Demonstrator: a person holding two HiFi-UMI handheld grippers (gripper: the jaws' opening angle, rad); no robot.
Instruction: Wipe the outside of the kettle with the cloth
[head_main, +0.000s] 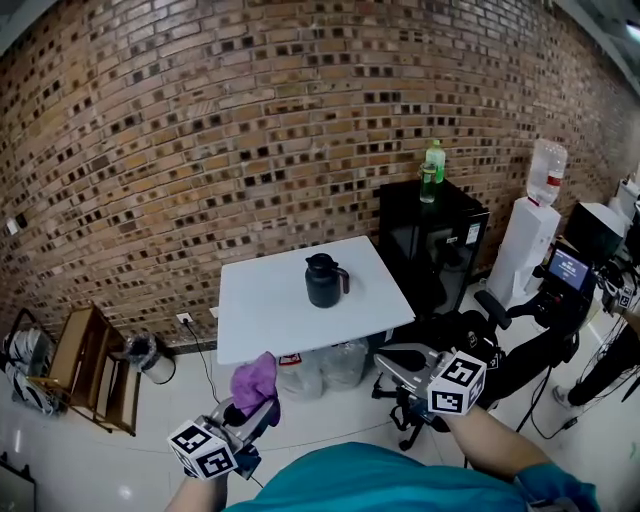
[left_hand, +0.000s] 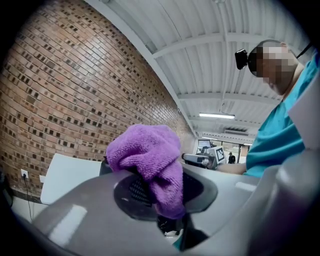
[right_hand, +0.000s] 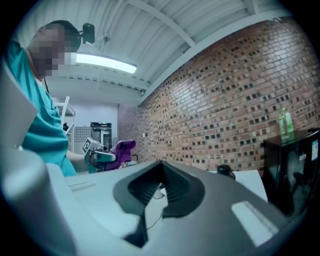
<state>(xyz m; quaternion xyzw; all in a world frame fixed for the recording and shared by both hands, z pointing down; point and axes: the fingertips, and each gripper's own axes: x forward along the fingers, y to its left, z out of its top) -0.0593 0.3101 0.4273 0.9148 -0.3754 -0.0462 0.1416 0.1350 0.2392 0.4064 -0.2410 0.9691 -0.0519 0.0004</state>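
Out on the white table (head_main: 250, 320), near its middle: dark kettle (head_main: 325, 281), upright, lid on, handle turned to the right, nothing else beside it. Well apart from both grippers, so no wiping under way yet; judged to be the approach. Nearer in, at lower left of the head view: purple cloth (head_main: 256, 382), bunched into a soft wad and pinched in the left gripper (head_main: 258, 407), jaws clamped on its lower fold, with most of the fabric bulging up and forward past the tips. Probably held that way to offer a padded face to the kettle wall rather than bare jaws. Seen again in the left gripper view, same cloth (left_hand: 150, 162) filling the gap between the jaws and draping down over them. At lower right of the head view: right gripper (head_main: 392, 362), jaws fully together, nothing between them, pointed level towards the table. Likely empty on purpose, ready for steadying the kettle by handle or body during the rubbing, given the risk of sliding or tipping under a sideways push. From the right gripper view, top of the kettle (right_hand: 226, 171) just peeking over the closed jaws, cloth off to the left. Farther out: pale bags (head_main: 320, 368) under the table, black cabinet (head_main: 432, 240) at its right with a green bottle (head_main: 432, 170) on top, water dispenser (head_main: 525, 240) beyond, wooden rack (head_main: 95, 370) at left, brick wall (head_main: 200, 150) behind everything.
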